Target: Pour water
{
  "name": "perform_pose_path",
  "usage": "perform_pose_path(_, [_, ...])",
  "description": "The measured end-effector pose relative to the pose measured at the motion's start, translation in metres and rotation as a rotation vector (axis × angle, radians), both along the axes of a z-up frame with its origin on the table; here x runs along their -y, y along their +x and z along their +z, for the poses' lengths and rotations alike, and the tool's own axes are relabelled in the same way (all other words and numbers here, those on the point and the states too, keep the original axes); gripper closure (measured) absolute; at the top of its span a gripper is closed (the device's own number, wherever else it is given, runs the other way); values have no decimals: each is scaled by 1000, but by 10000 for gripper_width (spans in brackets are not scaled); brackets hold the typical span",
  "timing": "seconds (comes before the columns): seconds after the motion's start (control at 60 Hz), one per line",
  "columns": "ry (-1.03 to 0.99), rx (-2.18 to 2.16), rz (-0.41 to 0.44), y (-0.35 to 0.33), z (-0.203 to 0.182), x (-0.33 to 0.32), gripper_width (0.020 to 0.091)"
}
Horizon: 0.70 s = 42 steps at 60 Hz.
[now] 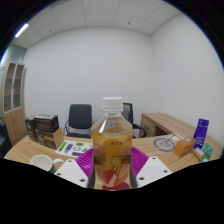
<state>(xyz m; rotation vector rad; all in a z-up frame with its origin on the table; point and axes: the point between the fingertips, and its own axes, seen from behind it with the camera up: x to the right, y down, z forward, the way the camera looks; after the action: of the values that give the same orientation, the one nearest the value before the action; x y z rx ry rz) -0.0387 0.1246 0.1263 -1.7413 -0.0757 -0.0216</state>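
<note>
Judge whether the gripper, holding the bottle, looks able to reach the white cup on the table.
Probably yes: the gripper is shut on the bottle, and nothing visibly stands between it and the white cup.

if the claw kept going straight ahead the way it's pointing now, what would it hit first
Nothing new: the claw is already shut on the clear plastic bottle of amber liquid with a white cap. Beyond the bottle, the black office chair seems nearest in line, though depth is unclear.

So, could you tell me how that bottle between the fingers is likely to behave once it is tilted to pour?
The bottle looks like clear plastic, so it may flex under a firm squeeze. It seems well filled with yellowish liquid, so probably heavy for its size, with weight shifting as it tips. Its white cap appears on, so nothing should pour yet. The gripper brackets its lower part.
</note>
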Motion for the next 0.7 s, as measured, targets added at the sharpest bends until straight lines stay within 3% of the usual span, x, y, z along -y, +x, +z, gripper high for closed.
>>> perform_pose_path(0.15, [-68,35,26,9,-81,-3,616])
perform_pose_path(0.233, [-111,50,18,15,-100,-9,602])
perform_pose_path(0.383, [-67,-45,17,24,-98,-7,590])
perform_pose_path(0.533, [-112,-25,40,21,-102,-4,448])
perform_pose_path(0.617, [-194,-78,93,12,-102,8,244])
perform_pose_path(0.7, [-193,-121,94,17,-81,29,262])
